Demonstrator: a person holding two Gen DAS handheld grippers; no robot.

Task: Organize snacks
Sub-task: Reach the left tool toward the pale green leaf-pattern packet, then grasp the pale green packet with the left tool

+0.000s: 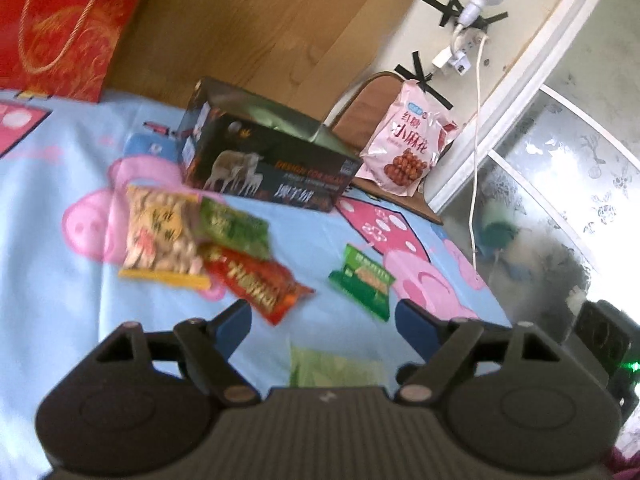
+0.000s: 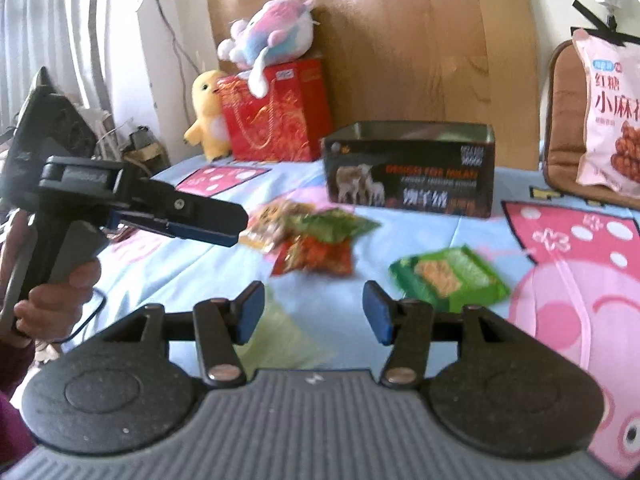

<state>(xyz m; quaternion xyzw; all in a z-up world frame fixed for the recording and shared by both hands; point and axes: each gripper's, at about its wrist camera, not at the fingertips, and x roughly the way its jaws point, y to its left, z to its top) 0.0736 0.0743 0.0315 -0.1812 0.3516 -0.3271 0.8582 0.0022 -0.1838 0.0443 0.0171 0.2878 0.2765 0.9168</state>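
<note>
An open dark tin box stands on the blue cartoon bedsheet. In front of it lie a yellow nut pack, a green pack and a red pack, overlapping. A flat green snack pack lies apart to the right. My left gripper is open above the sheet, short of the packs, and also shows from the side. My right gripper is open with nothing between its fingers.
A pink snack bag leans on a brown chair at the bed's right. A red gift bag with a plush toy on top and a yellow plush stand at the wooden headboard. A hand holds the left gripper.
</note>
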